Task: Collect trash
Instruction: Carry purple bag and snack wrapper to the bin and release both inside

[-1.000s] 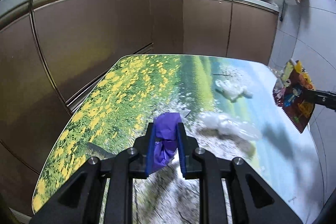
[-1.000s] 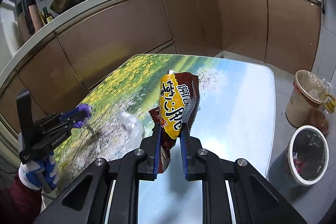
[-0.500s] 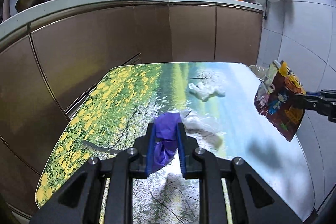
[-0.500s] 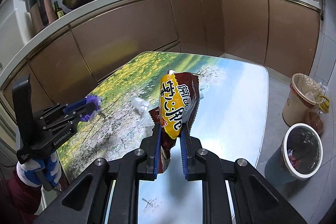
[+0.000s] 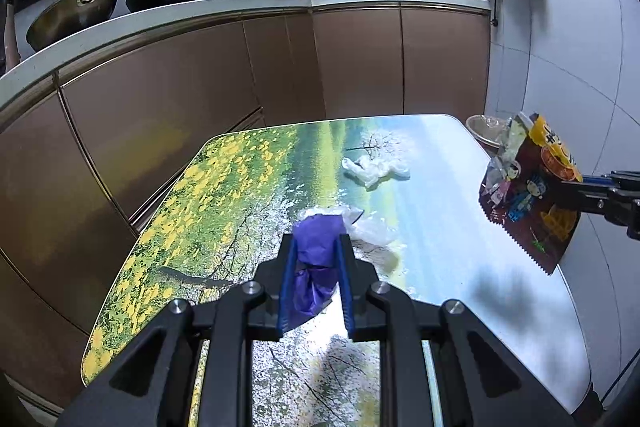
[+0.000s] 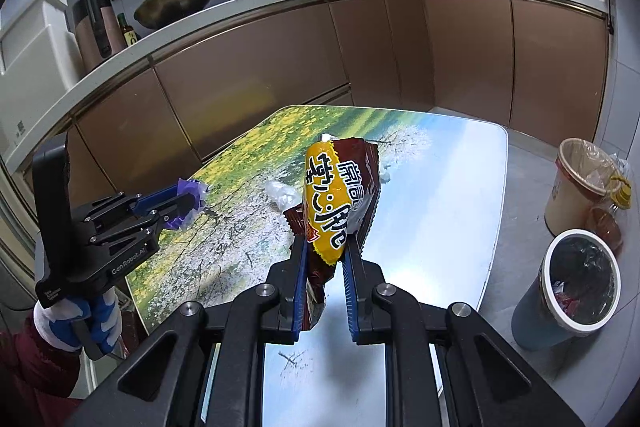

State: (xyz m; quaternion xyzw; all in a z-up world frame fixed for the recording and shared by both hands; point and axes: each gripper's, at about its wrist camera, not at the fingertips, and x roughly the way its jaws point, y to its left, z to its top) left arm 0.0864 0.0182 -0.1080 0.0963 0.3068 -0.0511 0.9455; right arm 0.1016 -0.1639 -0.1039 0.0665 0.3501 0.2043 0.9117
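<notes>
**Both grippers loaded, bin run next**

The left gripper is clamped on a crumpled purple wrapper, which fills the narrow gap between its blue pads and hangs a little below them, above the near part of the table. The right gripper pinches a yellow-and-brown snack bag by its lower end, so the bag stands upright above the fingers; in the left wrist view the same bag hangs in the air over the table's right edge.

Two pieces of trash are not yet collected: a clear plastic scrap just beyond the left gripper's tips, and a white crumpled plastic bag farther back on the tabletop.

On the floor to the right of the table stand a grey bin with a white rim and dark liner, some trash already inside, and behind it a beige bin lined with clear plastic.

The step in hand looks like the carry: both pieces are lifted clear and ready for disposal. The next move probably calls for swinging the right gripper out past the table edge until the bag is over the grey bin's mouth, then opening the jaws, with the left load following. The light, wide bag could drift as it falls, so a low release over the centre seems wise. The two plastic pieces would then need another trip.
</notes>
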